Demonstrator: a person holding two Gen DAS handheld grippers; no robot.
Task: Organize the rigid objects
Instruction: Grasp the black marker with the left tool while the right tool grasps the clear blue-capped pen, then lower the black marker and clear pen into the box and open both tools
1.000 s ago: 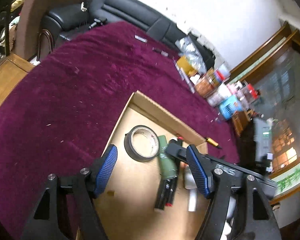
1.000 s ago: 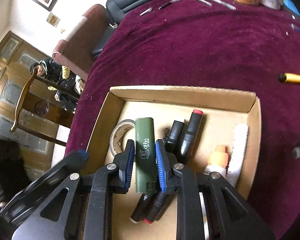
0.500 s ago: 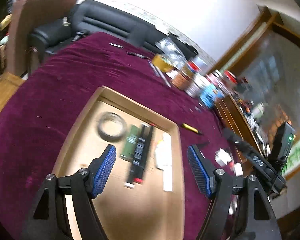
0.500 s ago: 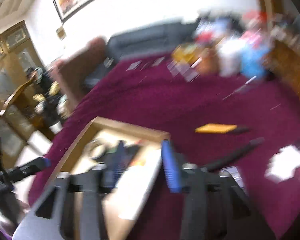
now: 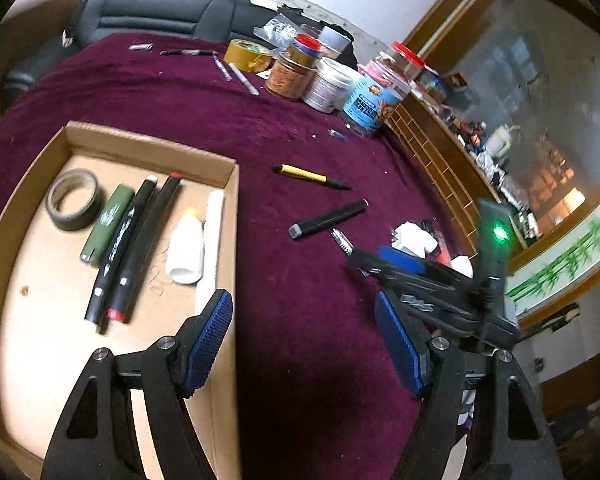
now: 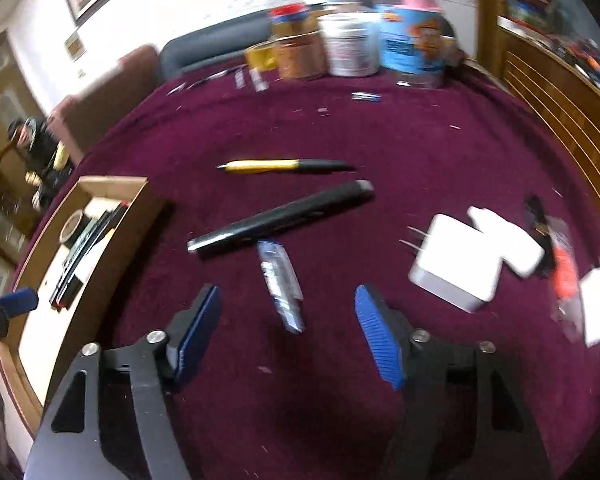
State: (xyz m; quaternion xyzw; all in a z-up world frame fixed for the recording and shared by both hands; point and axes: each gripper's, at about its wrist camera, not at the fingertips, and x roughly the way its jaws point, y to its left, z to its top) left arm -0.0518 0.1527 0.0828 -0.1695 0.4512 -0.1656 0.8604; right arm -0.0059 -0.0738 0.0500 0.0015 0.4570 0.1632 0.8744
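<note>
A cardboard box (image 5: 236, 208) on the purple cloth holds a tape roll (image 5: 73, 200), a green lighter (image 5: 107, 222), two black markers (image 5: 138, 236), a white bottle (image 5: 186, 246) and a white stick. On the cloth lie a yellow pen (image 6: 280, 165), a black marker (image 6: 280, 218), a small clear-blue tube (image 6: 280, 284) and a white charger (image 6: 460, 268). My left gripper (image 5: 304, 340) is open and empty over the box's right wall. My right gripper (image 6: 288, 328) is open and empty, just short of the clear-blue tube.
Jars, tins and a yellow tape roll (image 5: 248, 56) stand at the table's far edge, with pens beside them. A wooden ledge (image 6: 560, 112) runs along the right. An orange item and white card (image 6: 598, 304) lie at the right. A black sofa (image 5: 152, 12) is behind.
My right gripper let go of the green lighter in the box, opened, and swung right over the loose items. My left gripper also turned right, toward the box's right wall.
</note>
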